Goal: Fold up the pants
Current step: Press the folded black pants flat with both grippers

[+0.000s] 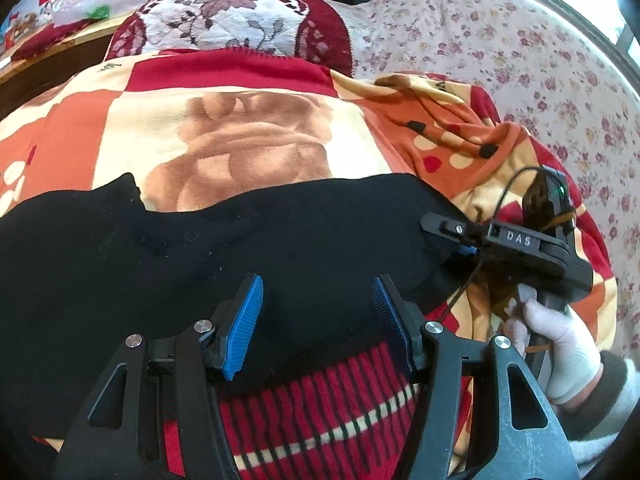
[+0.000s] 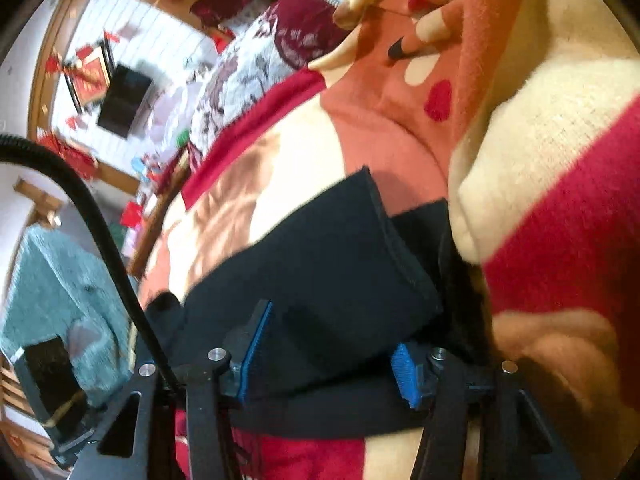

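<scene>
The black pants [image 1: 224,248] lie spread across a red, orange and cream blanket [image 1: 248,128] on a bed. My left gripper [image 1: 318,320] is open, its blue pads hovering over the near edge of the pants. My right gripper [image 1: 460,240] shows in the left wrist view at the pants' right end, held by a white-gloved hand [image 1: 556,344]. In the right wrist view the right gripper [image 2: 332,356] is open, with a folded black end of the pants [image 2: 320,264] between its blue pads [image 2: 404,372].
A floral pillow [image 1: 224,20] lies at the head of the bed. A flowered sheet [image 1: 520,60] covers the right side. The blanket bunches in folds [image 1: 460,128] at right. A teal towel [image 2: 60,300] and a black cable [image 2: 100,240] show at left in the right wrist view.
</scene>
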A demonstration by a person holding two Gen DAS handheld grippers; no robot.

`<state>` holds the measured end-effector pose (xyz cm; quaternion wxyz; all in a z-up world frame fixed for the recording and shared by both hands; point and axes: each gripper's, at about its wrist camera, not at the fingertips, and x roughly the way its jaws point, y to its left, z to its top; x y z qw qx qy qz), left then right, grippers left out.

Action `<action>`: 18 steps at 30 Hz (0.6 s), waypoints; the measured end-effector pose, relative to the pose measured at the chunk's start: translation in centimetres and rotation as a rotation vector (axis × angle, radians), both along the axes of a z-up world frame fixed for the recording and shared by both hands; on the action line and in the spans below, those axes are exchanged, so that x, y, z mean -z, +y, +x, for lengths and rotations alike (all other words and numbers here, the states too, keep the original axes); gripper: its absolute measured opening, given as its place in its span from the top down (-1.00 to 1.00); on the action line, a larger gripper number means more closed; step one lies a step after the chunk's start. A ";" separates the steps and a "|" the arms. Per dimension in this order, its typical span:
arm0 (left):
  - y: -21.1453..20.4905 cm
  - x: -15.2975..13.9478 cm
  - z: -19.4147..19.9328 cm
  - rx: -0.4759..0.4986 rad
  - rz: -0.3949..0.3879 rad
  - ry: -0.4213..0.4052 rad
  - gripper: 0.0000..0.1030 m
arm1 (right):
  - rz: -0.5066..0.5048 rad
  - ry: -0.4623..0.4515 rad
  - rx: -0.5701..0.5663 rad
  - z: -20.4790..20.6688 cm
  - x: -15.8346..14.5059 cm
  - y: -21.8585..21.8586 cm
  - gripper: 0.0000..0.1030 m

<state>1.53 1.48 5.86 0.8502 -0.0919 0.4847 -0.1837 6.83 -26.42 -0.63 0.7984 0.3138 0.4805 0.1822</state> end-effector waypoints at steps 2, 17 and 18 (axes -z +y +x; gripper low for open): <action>0.3 0.1 0.4 -0.012 -0.012 0.010 -0.11 | 0.026 -0.012 -0.010 -0.1 0.0 -0.4 0.77; -0.3 0.1 0.2 0.001 -0.055 0.030 -0.11 | -0.319 0.059 -0.100 -2.3 -1.7 -0.5 0.86; 0.2 -0.2 -0.2 -0.010 -0.058 0.020 -0.11 | -0.337 0.091 -0.118 -2.2 -0.9 -0.2 0.85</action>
